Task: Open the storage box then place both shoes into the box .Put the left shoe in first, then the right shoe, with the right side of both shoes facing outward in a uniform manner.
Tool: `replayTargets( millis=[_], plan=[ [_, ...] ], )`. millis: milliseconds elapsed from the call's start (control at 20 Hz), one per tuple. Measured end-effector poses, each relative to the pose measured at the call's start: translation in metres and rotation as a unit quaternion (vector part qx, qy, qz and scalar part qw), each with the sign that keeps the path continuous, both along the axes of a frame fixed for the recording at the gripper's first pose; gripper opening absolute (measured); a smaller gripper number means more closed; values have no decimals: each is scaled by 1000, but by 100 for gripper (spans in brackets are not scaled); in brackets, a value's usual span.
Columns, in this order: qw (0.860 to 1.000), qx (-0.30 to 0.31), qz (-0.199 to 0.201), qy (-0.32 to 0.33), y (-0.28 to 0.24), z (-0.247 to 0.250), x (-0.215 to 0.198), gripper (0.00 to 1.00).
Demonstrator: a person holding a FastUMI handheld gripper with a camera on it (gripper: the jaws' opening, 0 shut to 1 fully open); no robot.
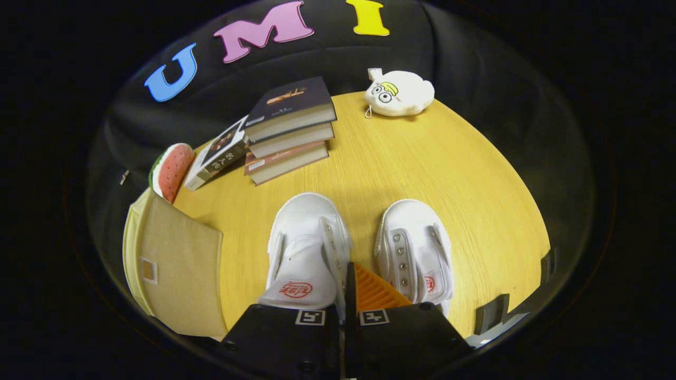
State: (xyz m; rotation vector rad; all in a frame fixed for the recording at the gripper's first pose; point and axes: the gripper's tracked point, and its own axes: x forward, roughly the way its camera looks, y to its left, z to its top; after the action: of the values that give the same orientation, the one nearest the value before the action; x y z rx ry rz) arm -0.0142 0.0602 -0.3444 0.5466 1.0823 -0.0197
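- Two white canvas shoes sit side by side on the round yellow wooden table (422, 174), toes pointing away from the camera, with a strip of bare table between them.
- One shoe, the left shoe (306, 248), lies straight ahead of the left finger; its tongue with a red mark faces up, and its inner side wall with metal eyelets runs back to the fingers.
- Next to it, the right shoe (414, 248) lies just ahead of the right finger, its row of eyelets and a small red mark on the tongue showing.
- Down at the near edge, the gripper (346, 295) has its fingers drawn close together, only a thin slit between them; the inner side wall of the left shoe appears pinched in that slit, with the ribbed pad (372, 290) of the right finger against its outer face.
- A beige storage box (174, 269) with a small square tag stands at the table's left edge, beside the left shoe and apart from it; its flap looks shut.
- Beyond the shoes, a stack of books (290, 132) lies on the far left of the table, with one more book (219, 153) leaning against it.
- A watermelon-slice toy (171, 169) sits between the leaning book and the box.
- A white plush toy (398, 94) with cartoon eyes rests at the far edge, well apart from the shoes.
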Motion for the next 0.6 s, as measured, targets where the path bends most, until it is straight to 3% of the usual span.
replayTargets(
  millis=[350,600],
  plan=[
    [996,34,-5,-84,46,148,29,9],
    [993,95,29,-69,126,201,38,9]
  ],
)
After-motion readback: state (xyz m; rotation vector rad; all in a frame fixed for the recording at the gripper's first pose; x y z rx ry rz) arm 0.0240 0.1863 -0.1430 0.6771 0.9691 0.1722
